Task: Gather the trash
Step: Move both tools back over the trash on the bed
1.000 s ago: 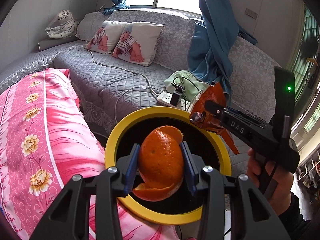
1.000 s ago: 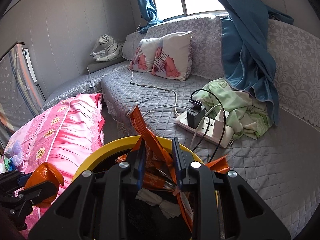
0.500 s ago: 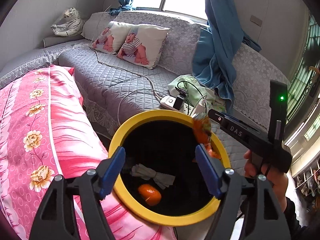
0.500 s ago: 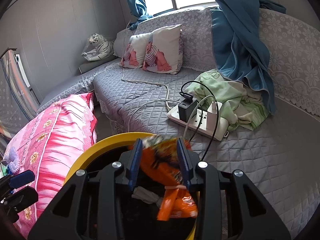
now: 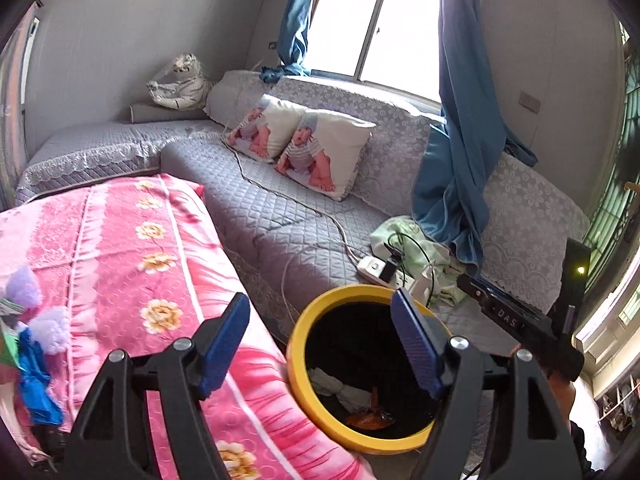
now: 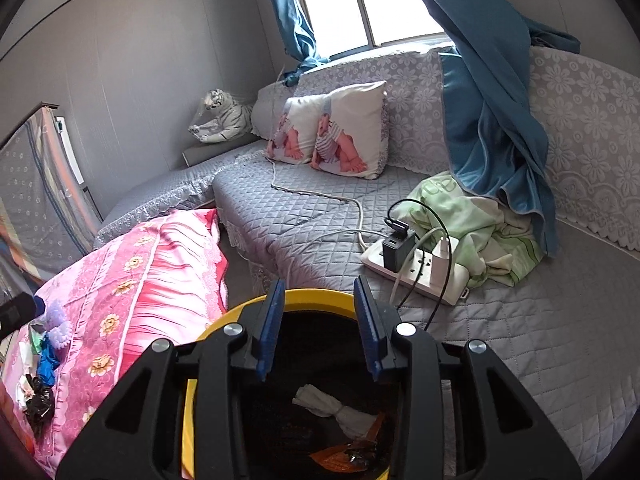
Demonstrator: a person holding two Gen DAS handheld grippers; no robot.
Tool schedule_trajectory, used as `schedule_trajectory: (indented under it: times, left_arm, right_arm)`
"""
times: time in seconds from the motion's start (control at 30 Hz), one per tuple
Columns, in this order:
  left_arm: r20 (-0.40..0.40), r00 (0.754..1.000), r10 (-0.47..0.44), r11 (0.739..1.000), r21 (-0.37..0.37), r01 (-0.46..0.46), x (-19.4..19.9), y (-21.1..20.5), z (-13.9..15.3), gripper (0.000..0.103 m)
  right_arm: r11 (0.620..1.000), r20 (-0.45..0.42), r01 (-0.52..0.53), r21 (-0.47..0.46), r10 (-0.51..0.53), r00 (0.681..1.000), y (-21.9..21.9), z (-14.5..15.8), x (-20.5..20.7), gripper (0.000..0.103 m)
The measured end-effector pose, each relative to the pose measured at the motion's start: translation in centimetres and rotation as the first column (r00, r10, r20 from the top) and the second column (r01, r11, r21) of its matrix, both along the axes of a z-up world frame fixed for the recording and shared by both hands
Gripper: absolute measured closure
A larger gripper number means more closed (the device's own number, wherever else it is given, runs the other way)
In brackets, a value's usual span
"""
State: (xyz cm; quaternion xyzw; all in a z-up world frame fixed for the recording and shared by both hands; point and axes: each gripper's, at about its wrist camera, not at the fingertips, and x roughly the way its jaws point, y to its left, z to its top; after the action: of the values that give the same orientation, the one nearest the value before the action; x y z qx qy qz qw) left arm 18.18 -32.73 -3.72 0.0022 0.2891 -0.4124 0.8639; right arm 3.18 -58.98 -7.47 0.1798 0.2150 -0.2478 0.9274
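Both grippers have let go since a second ago: the orange peel that sat between the left fingers and the orange wrapper pinched by the right ones are gone from the grip, and a crumpled orange wrapper (image 6: 344, 454) now lies at the bottom of the yellow-rimmed bin (image 5: 298, 376), beside a knotted white tissue (image 6: 332, 406). The peel itself I cannot pick out in the dark of the bin.

The left gripper (image 5: 320, 344) hangs with its blue fingers (image 5: 224, 344) spread wide and nothing between them, straddling the near rim of the bin and the edge of the pink floral blanket (image 5: 132, 248). The right gripper (image 6: 320, 326) sits directly over the bin mouth, its fingers parted by a moderate gap and likewise empty.

More litter waits on the pink blanket at the far left: a black crinkled bag (image 6: 38, 404), blue plastic scraps (image 6: 48, 360) and a purple fluffy piece (image 6: 60, 324). These look feather-light, soft and crushable, probably slippery where the film is smooth. A pinch across a bunched fold should hold better than a flat edge, and the fingers will likely need to press slightly into the soft blanket without snagging it.

Compared with half a second ago, the left view is swung toward the blanket, with the bin now off to its right.
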Motion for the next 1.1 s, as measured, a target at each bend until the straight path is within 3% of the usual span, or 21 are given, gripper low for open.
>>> schedule_trajectory:
  times: [0.2, 0.3, 0.47, 0.63, 0.73, 0.93, 1.1]
  left_arm:
    - [0.103, 0.986, 0.134, 0.991, -0.037, -0.131, -0.4, 9.7, 3.7, 0.029]
    - [0.176, 0.959, 0.223, 0.975, -0.024, -0.222, -1.2, 14.8, 4.6, 0.024]
    - [0.212, 0.911, 0.355, 0.933, -0.023, -0.358, -2.7, 22.4, 4.2, 0.016]
    - [0.2, 0.887, 0.415, 0.907, -0.019, -0.42, -4.4, 28.1, 2.1, 0.011]
    - [0.207, 0.875, 0.438, 0.894, 0.001, -0.448, -5.8, 30.7, 0.6, 0.01]
    - [0.14, 0.888, 0.438, 0.894, 0.036, -0.447, -7.6, 33.9, -2.9, 0.008]
    - [0.103, 0.909, 0.404, 0.908, 0.075, -0.412, -8.8, 33.6, -5.5, 0.008]
  right_arm:
    - [0.983, 0.062, -0.169, -0.064, 0.173, 0.983, 5.3, 2.8, 0.3, 0.06]
    - [0.959, 0.074, -0.263, -0.108, 0.271, 0.96, 8.6, 3.7, 1.0, 0.058]
    - [0.894, 0.083, -0.433, -0.117, 0.444, 0.892, 14.2, 4.0, 3.0, 0.054]
    - [0.802, 0.082, -0.594, -0.057, 0.597, 0.798, 19.6, 3.0, 5.7, 0.046]
    - [0.762, 0.078, -0.647, -0.035, 0.647, 0.758, 22.4, 2.1, 7.2, 0.045]
    - [0.666, 0.068, -0.745, 0.041, 0.742, 0.667, 26.9, 0.3, 9.4, 0.039]
    - [0.59, 0.034, -0.805, 0.07, 0.805, 0.593, 30.1, -1.0, 10.2, 0.035]
